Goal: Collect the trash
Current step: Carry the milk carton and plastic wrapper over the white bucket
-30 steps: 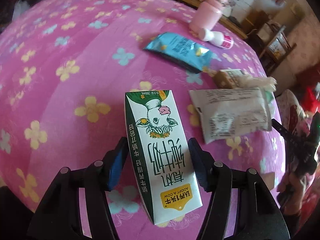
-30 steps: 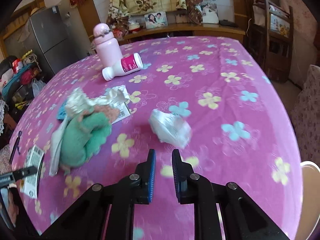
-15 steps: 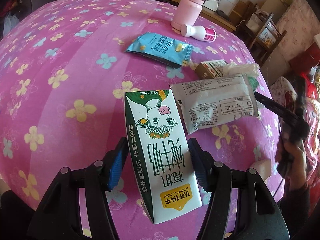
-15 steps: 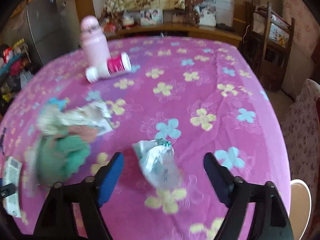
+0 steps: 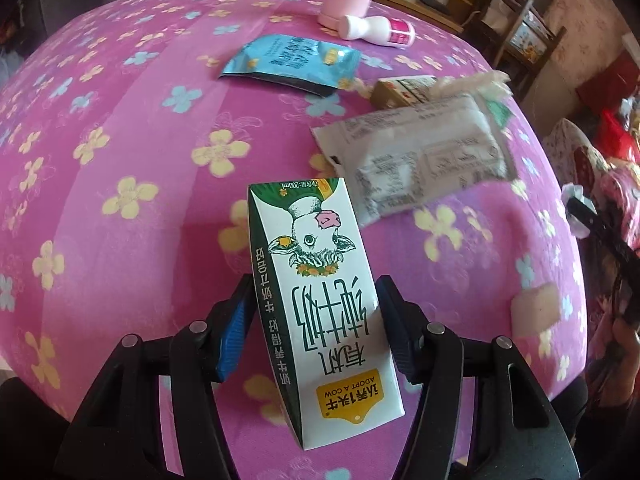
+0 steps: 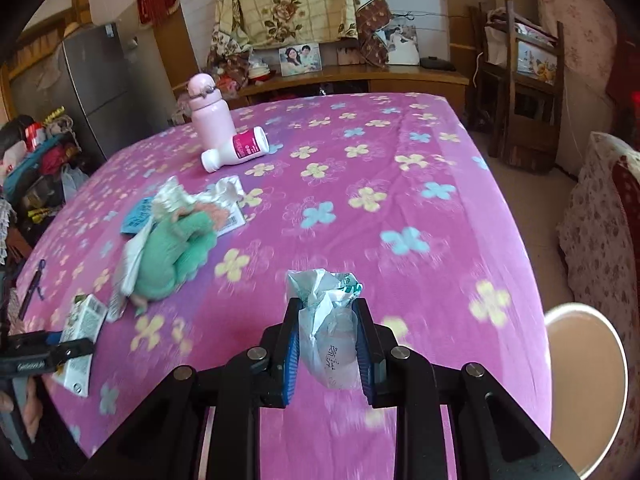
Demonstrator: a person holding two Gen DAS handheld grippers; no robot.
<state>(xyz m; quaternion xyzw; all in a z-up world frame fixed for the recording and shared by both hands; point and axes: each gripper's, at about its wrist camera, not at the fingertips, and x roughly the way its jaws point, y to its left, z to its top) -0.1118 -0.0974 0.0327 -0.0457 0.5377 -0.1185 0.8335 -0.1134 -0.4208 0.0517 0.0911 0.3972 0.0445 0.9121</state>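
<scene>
Both grippers are loaded. Left gripper (image 5: 316,320) is clamped across the narrow sides of the milk carton (image 5: 320,292), about mid-length, carton raised over the near edge of the pink cloth (image 5: 120,128). Right gripper (image 6: 327,344) has just been closing, and its pads now squeeze the crumpled wrapper (image 6: 326,320), also over the near edge, its top bunching out past the fingertips.

Handling, as we judge it:
- Carton — light if empty, walls semi-stiff. They'll dent under hard squeeze, so we'd keep the grip where it is, across the short faces; the glossy print looks slippery.
- Wrapper — near weightless, soft, crinkly film. It compresses to almost nothing, so jaws need to stay nearly shut or it slides out. Grabbing the dense bunched middle beats a loose edge.

Remaining trash sits mid-table, left of centre in the right view: blue packet (image 5: 292,60), white sachet (image 5: 420,152), a small box (image 5: 400,88) and a green wad (image 6: 172,248) in one heap. Flat films lie flush on soft cloth — we'd pinch an edge or corner. The pink flask (image 6: 210,118) and white bottle (image 6: 236,150), at the far side, look rigid; whether they count as trash we can't tell.

No bin is clearly in view.
</scene>
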